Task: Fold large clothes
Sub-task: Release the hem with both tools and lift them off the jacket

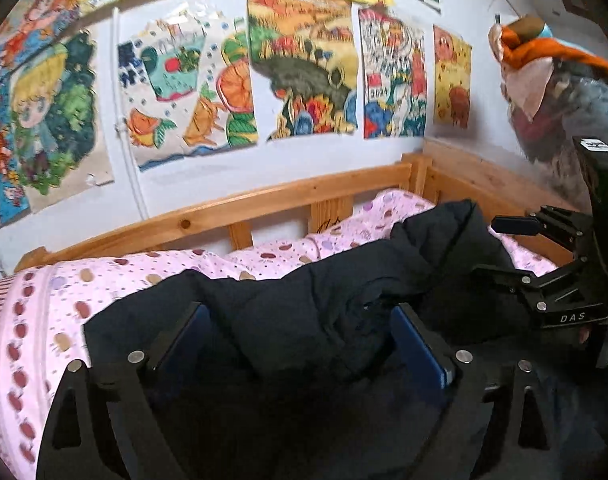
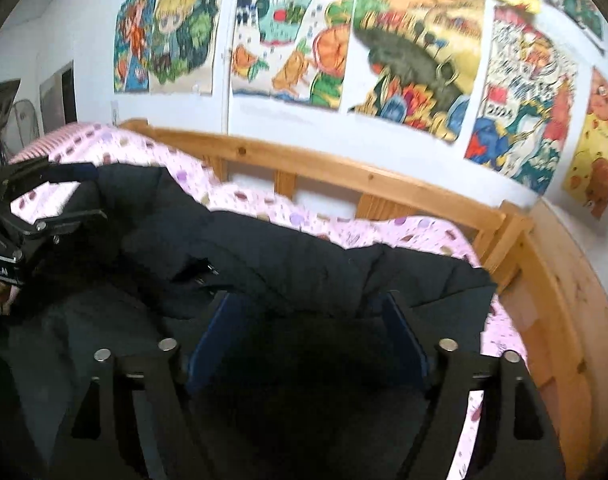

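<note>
Lying across the bed (image 1: pixel 56 280) is one dark navy padded jacket (image 1: pixel 335 280), bunched in thick folds on the pink dotted bedding, running along the wooden rail (image 1: pixel 264 200) side. Two tools in view. Left tool (image 1: pixel 300 344): both blue-padded fingers (image 1: pixel 415 344) stand wide apart, with a hump of jacket fabric between them; nothing pinched that I can see. Right tool (image 2: pixel 304 332): fingers (image 2: pixel 403 336) likewise spread wide, low over the jacket near its end by the bed's corner post, and the fabric sits between and under them (contact with the pads can't be told, all dark on dark). Each tool also shows in the other's view: the right one at the right edge of the left view, the left one at the left edge of the right view, both beside the jacket. Wall behind: at least six colourful drawings (image 2: pixel 415 56) taped up, one row plus more above.
</note>
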Demonstrator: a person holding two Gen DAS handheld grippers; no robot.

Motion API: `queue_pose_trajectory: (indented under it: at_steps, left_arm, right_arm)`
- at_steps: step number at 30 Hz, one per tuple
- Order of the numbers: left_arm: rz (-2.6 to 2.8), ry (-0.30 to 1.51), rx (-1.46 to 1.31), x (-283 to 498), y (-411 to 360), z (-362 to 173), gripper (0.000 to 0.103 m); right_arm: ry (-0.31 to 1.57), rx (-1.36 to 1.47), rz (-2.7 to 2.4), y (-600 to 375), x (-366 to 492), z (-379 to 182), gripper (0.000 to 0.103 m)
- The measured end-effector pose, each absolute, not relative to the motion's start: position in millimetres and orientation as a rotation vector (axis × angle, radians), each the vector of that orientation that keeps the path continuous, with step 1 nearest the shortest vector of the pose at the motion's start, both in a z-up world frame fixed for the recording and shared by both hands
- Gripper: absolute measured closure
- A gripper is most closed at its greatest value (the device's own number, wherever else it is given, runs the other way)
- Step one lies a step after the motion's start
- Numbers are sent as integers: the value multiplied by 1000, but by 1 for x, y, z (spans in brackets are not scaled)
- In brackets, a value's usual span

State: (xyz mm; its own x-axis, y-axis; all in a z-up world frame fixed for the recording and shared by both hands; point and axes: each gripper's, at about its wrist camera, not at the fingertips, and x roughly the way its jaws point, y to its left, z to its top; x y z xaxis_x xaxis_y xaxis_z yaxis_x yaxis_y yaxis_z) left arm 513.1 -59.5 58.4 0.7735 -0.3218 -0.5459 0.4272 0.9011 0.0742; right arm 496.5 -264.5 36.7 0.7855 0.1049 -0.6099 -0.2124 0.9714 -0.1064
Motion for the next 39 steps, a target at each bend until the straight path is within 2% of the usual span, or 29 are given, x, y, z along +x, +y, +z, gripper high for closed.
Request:
queue_pose_trajectory:
  at_steps: [5, 7, 16, 28, 39]
  left_arm:
    - [-377, 508, 206, 472, -57, 87, 3]
    - [-371, 482, 204, 453, -54, 98, 1]
    - [-376, 366, 267, 361, -45, 145, 0]
    - [-384, 332, 348, 272, -24, 188, 0]
    - [-432, 304, 288, 189, -18, 192, 0]
  right_arm:
    - [600, -142, 150, -263, 465, 64, 12]
    - [585, -129, 145, -263, 452, 74, 10]
    - [510, -108, 111, -264, 378, 125, 8]
    - [462, -136, 116, -240, 271, 161, 7]
    - [426, -144, 129, -232, 187, 186, 7]
